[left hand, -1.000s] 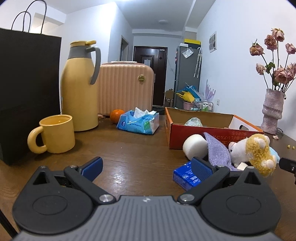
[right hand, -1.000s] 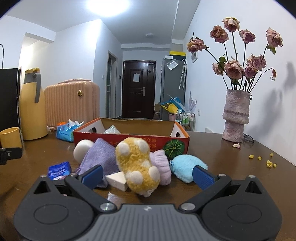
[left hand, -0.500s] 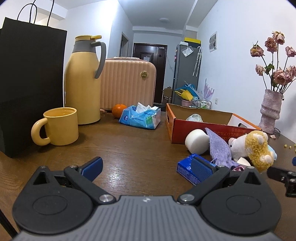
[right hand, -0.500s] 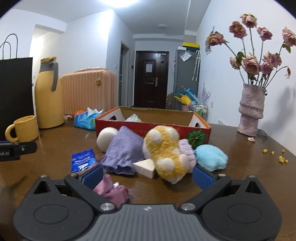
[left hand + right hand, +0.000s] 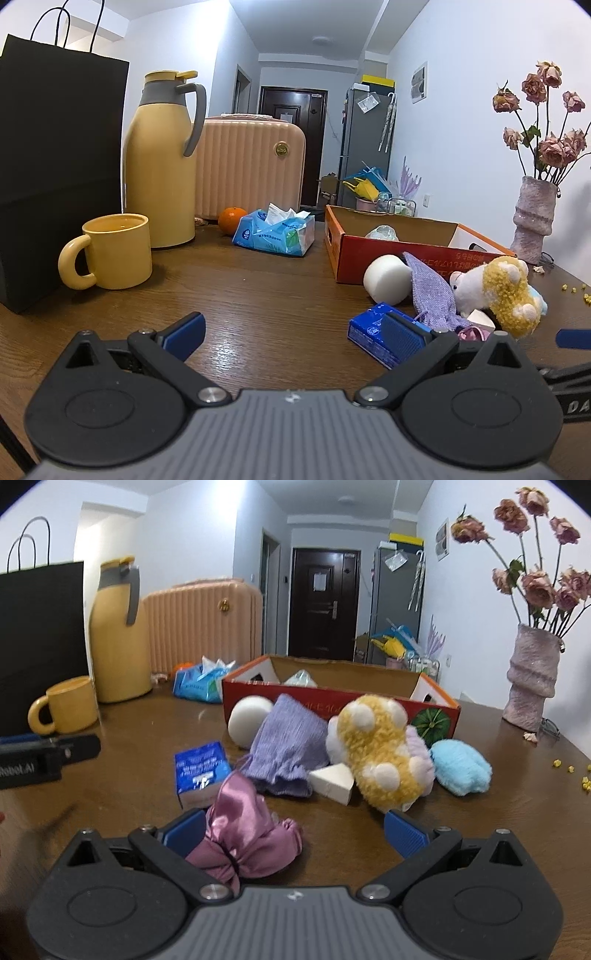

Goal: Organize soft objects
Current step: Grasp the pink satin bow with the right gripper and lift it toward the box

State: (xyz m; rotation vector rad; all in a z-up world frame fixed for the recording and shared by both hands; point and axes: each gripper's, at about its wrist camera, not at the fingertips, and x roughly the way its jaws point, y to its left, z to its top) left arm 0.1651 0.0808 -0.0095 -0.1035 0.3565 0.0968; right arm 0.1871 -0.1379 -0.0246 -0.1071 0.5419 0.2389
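Moved: our right gripper (image 5: 295, 830) has pulled back since a second ago, so the pink satin scrunchie (image 5: 243, 838) now sits between its fingers, hugging the left one.
Right gripper: spread wide, not pinching anything.
Left gripper (image 5: 295, 332): also spread, hovering over the wooden table (image 5: 258, 295), blue tissue pack (image 5: 373, 332) at its 2 o'clock.
Soft pile: purple knit cloth (image 5: 291, 746), yellow plush toy (image 5: 376, 749) and fluffy blue thing (image 5: 461, 768) bunched at 12 o'clock from our right gripper, right in front of the red cardboard box (image 5: 340, 701).
Other stuff: white foam ball (image 5: 249, 720) touching the cloth; yellow mug (image 5: 114, 251) at 10 o'clock in the left view.
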